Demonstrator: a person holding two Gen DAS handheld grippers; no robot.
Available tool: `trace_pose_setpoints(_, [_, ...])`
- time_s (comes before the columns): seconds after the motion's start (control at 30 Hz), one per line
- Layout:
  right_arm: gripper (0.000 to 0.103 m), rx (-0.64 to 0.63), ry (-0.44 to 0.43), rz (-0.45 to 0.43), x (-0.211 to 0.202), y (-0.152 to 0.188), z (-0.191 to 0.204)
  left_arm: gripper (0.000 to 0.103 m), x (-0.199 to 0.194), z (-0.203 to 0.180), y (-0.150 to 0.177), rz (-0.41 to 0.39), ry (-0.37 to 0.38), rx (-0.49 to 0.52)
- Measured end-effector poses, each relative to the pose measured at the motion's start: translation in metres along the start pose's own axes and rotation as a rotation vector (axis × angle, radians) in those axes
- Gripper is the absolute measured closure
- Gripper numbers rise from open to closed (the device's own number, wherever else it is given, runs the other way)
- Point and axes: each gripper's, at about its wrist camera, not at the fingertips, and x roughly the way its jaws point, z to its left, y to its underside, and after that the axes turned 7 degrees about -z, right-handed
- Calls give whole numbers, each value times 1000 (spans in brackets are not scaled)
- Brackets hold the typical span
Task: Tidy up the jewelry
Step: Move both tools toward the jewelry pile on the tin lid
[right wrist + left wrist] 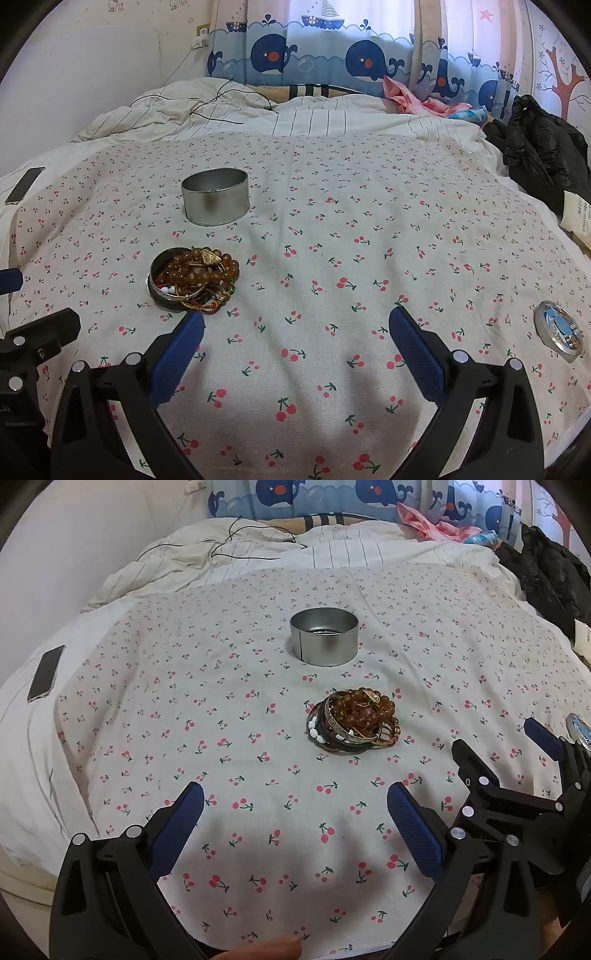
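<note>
A heap of bracelets (354, 722), amber beads on top of bangles and cords, lies on a cherry-print cloth (258, 738); the right wrist view has the heap (194, 278) at centre left. Behind it stands a round metal tin (324, 635) (215, 201), upright and with no lid. A round tin lid (559, 330) lies flat at the right of the cloth. My left gripper (295, 801) hovers open above the cloth, short of the heap. My right gripper (295, 325) is open too, to the right of the heap, its left pad (184, 339) just in front of it. Nothing sits between either pair of jaws.
The cloth covers a bed with a striped white duvet (258, 118). A phone (46, 674) lies at the left edge, a black jacket (543, 147) at the right, pink clothing (413, 98) and a thin black cable (236, 542) at the back. A fingertip (266, 950) shows at the bottom.
</note>
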Motion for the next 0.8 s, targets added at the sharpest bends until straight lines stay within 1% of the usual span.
trace_pose_setpoints(0.37, [7, 0, 1, 3, 0, 0, -1, 7, 0, 0, 0, 0, -2, 2])
trace_pose_setpoints(0.47, [7, -1, 1, 3, 1, 1, -1, 7, 1, 1, 1, 1, 11, -4])
trace_pose_setpoints(0.53, [7, -1, 2, 3, 1, 1, -1, 7, 5, -1, 2, -15, 19, -6])
trace_pose_setpoints(0.63, [7, 3, 4, 5, 1, 1, -2, 7, 15, 14, 0, -51, 29, -30])
trace_pose_setpoints(0.67, [7, 4, 6, 5, 1, 1, -1, 7, 22, 21, -1, -61, 20, -40])
trace_pose_setpoints(0.73, [7, 5, 7, 8, 2, 2, -2, 8, 34, 32, -2, -53, 21, -53])
trace_pose_setpoints(0.77, [7, 4, 8, 9, 2, 2, -2, 8, 42, 40, -2, -40, 41, -70])
trace_pose_setpoints(0.8, [7, 2, 9, 9, 3, 3, -2, 9, 48, 46, -1, -28, 44, -89])
